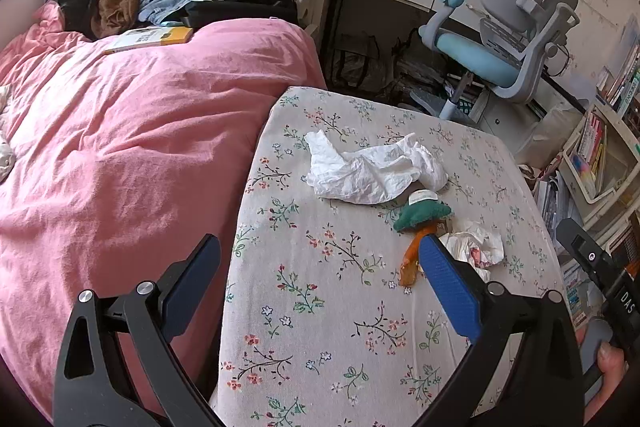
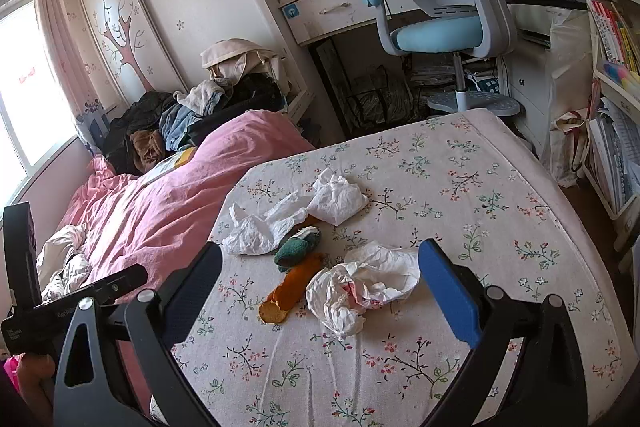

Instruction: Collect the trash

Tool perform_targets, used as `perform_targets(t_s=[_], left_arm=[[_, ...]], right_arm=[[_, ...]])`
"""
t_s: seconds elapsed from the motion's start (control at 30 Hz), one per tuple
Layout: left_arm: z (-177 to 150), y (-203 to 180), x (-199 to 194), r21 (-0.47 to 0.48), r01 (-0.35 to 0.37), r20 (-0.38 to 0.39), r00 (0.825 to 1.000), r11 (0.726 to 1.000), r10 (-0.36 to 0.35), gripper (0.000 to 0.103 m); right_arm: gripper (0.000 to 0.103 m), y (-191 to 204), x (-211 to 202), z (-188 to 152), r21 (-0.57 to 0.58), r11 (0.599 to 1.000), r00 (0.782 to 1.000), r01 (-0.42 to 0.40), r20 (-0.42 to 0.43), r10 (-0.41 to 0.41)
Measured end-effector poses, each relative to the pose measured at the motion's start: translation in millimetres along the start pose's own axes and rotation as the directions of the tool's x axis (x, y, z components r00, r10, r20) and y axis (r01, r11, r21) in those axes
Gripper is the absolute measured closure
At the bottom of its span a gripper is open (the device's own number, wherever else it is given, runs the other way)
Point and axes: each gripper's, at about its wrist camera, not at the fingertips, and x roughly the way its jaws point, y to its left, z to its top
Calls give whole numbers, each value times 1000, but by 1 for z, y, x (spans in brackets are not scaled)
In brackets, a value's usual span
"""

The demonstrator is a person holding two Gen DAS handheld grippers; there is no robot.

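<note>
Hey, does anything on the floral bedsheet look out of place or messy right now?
Yes. Two crumpled white tissues lie loose on the floral sheet: a large one further away and a red-stained one between the open right gripper's fingers. A carrot plush toy lies between them. The left gripper is open too.

Both views are lit by soft daylight from the window point(image 2: 24, 83), which is overexposed to white, while only weak shadows are cast, straight lines are bent strongly at the edges, and the corners are darkened.
</note>
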Motion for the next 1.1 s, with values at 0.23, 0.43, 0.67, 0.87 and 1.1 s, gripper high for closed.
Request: perform_targets(t_s=[0.23,0.43,0.67,0.87,1.1], left_arm=[[-1,-1,0,1,-1,0,1000,1000,1,7],[0,-1,0,1,-1,0,1000,1000,1,7],[-1,-1,0,1,-1,-1,1000,1000,1,7],[-3,-3,0,5,-1,-4,1000,1000,1,7],[-6,-5,2,15,1,-10,1000,1000,0,7]], right_arm=[[9,0,0,0,0,1000,1000,0,0,0],[9,0,0,0,0,1000,1000,0,0,0],[9,0,0,0,1,1000,1000,0,1,0],[9,0,0,0,1,1000,1000,0,1,0],[9,0,0,0,1,1000,1000,-1,0,1]])
